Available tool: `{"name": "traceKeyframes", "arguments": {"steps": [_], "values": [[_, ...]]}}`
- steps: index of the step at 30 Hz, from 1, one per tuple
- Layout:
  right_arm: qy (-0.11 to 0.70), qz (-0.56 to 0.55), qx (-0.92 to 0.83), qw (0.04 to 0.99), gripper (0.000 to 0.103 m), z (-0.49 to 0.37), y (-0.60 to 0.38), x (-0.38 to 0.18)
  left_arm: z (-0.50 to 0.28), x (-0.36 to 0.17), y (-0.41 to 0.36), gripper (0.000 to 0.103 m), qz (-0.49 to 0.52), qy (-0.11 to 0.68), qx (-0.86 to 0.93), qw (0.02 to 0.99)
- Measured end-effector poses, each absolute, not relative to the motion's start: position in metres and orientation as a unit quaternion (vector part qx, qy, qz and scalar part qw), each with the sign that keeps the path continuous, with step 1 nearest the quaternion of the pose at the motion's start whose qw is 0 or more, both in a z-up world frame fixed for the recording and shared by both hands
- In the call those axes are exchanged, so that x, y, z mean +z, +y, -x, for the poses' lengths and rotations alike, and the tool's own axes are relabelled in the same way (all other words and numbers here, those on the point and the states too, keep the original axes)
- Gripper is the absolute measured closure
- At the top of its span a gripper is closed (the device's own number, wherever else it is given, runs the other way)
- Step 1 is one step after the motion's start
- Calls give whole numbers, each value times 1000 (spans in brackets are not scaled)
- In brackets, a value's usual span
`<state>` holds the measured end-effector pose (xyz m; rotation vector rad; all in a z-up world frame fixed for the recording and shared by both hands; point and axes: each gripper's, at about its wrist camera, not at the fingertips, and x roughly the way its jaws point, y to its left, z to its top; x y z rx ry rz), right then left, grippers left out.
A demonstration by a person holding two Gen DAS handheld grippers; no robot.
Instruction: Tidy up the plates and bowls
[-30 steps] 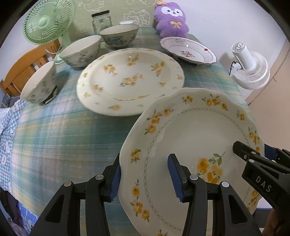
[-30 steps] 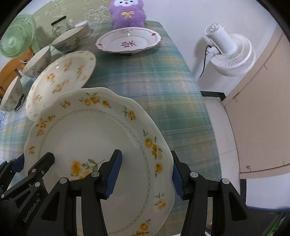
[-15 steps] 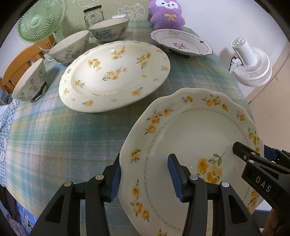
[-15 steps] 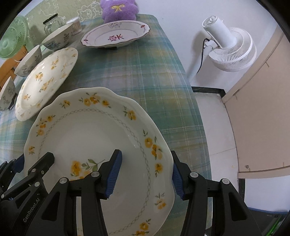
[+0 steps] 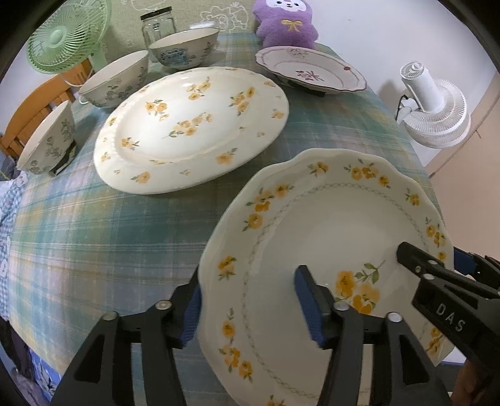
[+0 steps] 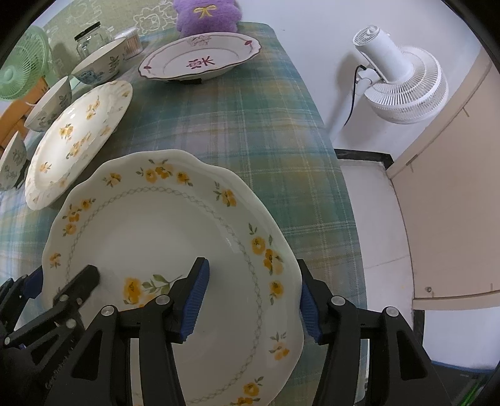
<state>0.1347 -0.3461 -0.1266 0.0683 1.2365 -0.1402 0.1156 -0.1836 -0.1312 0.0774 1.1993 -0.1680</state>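
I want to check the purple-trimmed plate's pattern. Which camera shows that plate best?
The right wrist view: the purple-trimmed plate faces the camera, with its centre flower and whole rim clear. The left wrist view shows it flatter and farther back.

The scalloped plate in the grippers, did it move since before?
Yes. The scalloped plate travelled with the grippers toward the big flowered plate on the table, which looms closer in the left wrist view.

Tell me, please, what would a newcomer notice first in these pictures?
The scalloped plate with yellow flowers fills the foreground, its rim between the opening jaws of the left gripper and right gripper. Behind it, on the plaid tablecloth, lies a large oval platter, with a purple plush toy at the far edge.
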Motion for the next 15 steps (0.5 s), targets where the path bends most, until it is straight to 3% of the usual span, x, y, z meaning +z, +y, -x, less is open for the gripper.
{"name": "traceKeyframes", "arguments": {"steps": [8,15], "values": [[578,-32,-59,813,38,-135,-345,-126,-116,-129,-186,28,-37,562,-89,822],[558,-6,-71,827,33,-133,-340,-109,-115,-116,-185,26,-44,543,-94,833]]}}
